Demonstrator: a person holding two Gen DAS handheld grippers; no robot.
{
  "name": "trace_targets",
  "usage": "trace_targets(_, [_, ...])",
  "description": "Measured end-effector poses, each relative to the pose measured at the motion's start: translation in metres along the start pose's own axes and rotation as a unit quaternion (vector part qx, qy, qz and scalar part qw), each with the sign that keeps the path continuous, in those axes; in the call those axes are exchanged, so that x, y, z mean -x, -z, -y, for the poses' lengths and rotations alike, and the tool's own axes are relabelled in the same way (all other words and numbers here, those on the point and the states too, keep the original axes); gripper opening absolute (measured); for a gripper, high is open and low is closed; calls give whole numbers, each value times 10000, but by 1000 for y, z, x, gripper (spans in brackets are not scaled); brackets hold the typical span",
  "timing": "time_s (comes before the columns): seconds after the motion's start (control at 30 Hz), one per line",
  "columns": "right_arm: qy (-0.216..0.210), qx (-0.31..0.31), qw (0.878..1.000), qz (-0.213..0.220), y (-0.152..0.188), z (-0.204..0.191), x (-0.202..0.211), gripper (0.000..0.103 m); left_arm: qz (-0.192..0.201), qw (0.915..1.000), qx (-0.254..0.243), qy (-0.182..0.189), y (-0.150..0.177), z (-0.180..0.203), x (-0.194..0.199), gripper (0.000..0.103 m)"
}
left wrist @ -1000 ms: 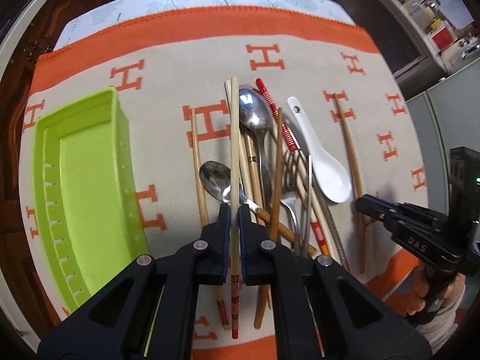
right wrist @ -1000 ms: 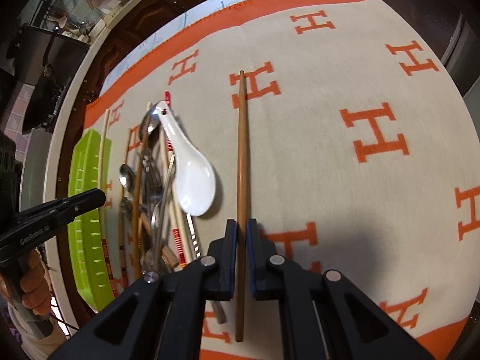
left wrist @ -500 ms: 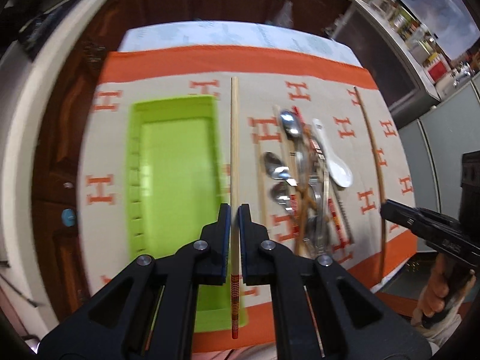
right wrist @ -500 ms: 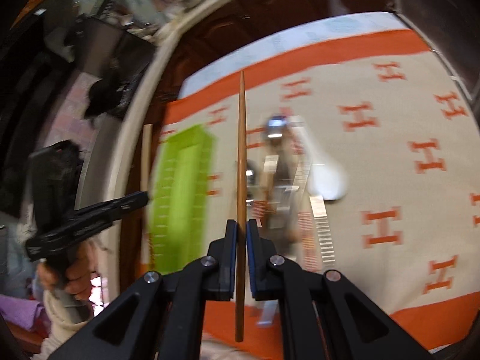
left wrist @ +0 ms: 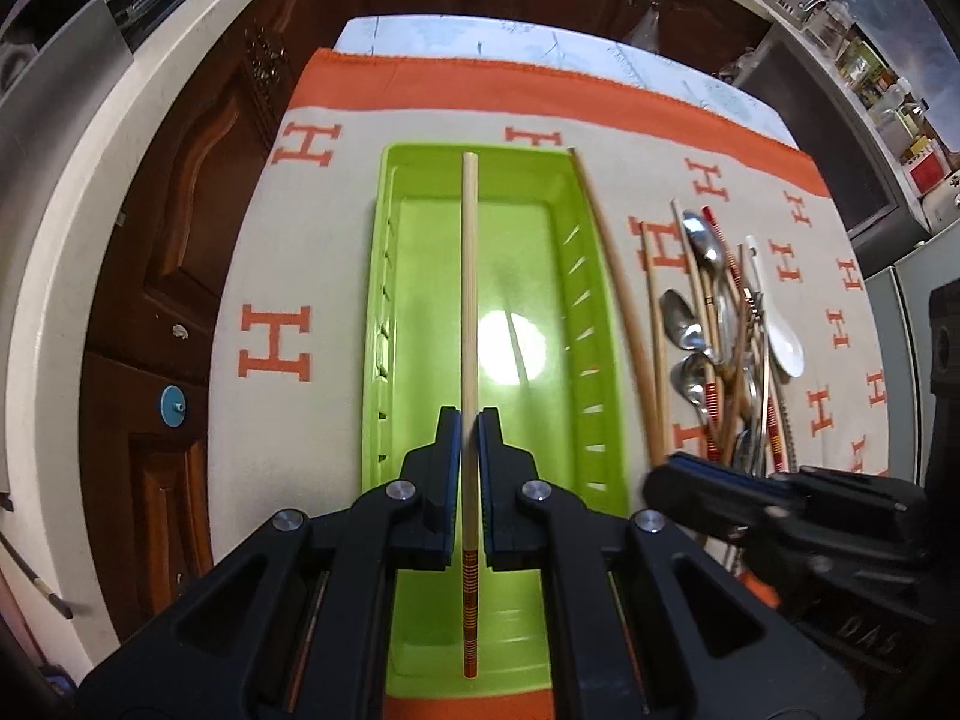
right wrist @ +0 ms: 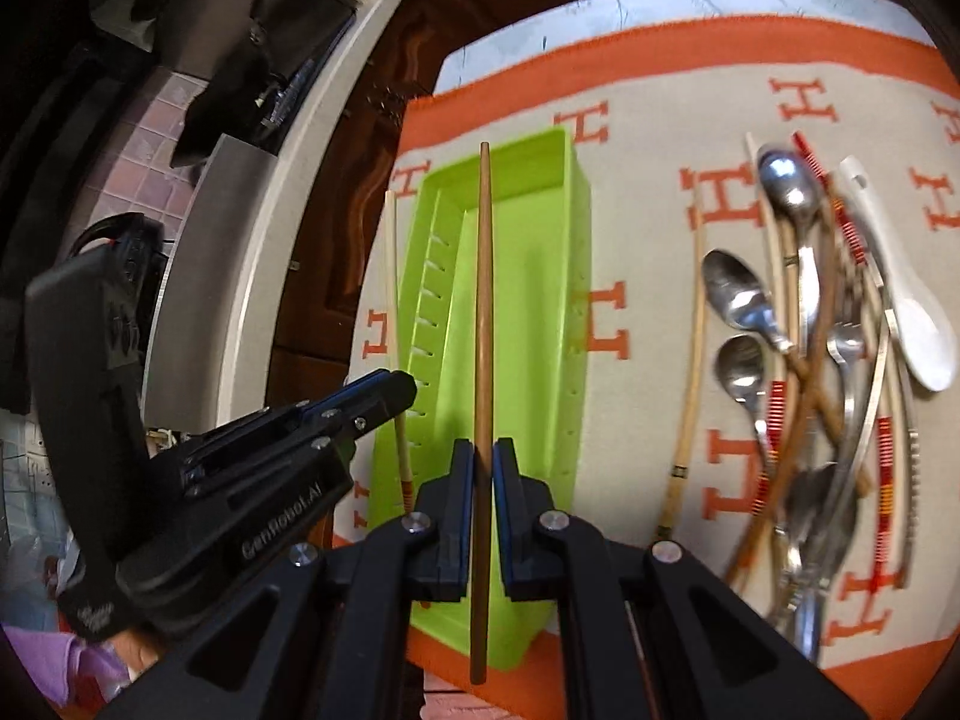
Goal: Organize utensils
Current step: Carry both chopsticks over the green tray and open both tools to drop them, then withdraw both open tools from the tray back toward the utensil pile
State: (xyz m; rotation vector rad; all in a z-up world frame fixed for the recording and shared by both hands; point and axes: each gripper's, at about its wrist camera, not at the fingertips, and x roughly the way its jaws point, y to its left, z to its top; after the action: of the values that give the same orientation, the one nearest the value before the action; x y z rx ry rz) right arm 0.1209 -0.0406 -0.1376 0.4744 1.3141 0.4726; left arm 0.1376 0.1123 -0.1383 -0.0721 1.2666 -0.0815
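The green tray [left wrist: 591, 306] lies lengthwise on the orange-and-cream cloth [left wrist: 288, 276], and as far as both views show, nothing rests on its floor yet; only a bright glare spot shows on the bottom. So the sorting looks barely begun: no utensil has been set down in the tray, and nearly everything is left to do.

Two chopsticks are in hand above it. The left gripper [left wrist: 470, 420] is clamped on a pale chopstick [left wrist: 468, 276] with a red-banded end, which runs along the tray's length over its middle. The right gripper [right wrist: 483, 450] is clamped on a darker brown chopstick [right wrist: 483, 300], also lined up with the tray's long axis. Whether either stick touches the tray floor cannot be told; both appear to be held above it. Judging by this, the step in hand is laying both chopsticks into the tray.

To the right of the tray, on the cloth, sits the unsorted pile [right wrist: 810, 360]: several metal spoons [right wrist: 735, 294], a fork, a white soup spoon [right wrist: 918, 336], and more chopsticks, some with red bands, crossed over one another. One light chopstick [right wrist: 690, 372] lies alone between the pile and the tray. All of these remain to be moved.

Beyond the cloth are dark wooden cabinet doors [left wrist: 180, 228] and a curved pale counter edge.
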Motion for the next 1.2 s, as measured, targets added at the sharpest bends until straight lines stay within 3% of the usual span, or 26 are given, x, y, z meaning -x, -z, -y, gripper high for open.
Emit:
trace_targets(0.27, [267, 153, 9995, -60, 10, -6, -12, 8, 71, 9995, -159, -244, 4, 0, -14, 4])
trace_targets(0.37, [337, 276, 9991, 10, 11, -9, -9, 20, 116, 9991, -199, -351, 7, 3, -13, 8])
trace_targets(0.53, [606, 545, 9965, 172, 19, -9, 2, 22, 336, 9985, -117, -406, 14, 3, 0, 41])
trace_targets(0.6, [679, 596, 9957, 227, 22, -8, 7, 22, 530, 9974, -114, -474, 19, 5, 10, 44])
trace_targets(1.03, [1455, 1100, 9788, 927, 46, -9, 50, 24, 912, 9943, 26, -559, 54, 20, 44, 46])
trace_targets(1.2, [1577, 1068, 9750, 1142, 53, 0, 67, 37, 820, 9955, 57, -470, 65, 30, 44, 46])
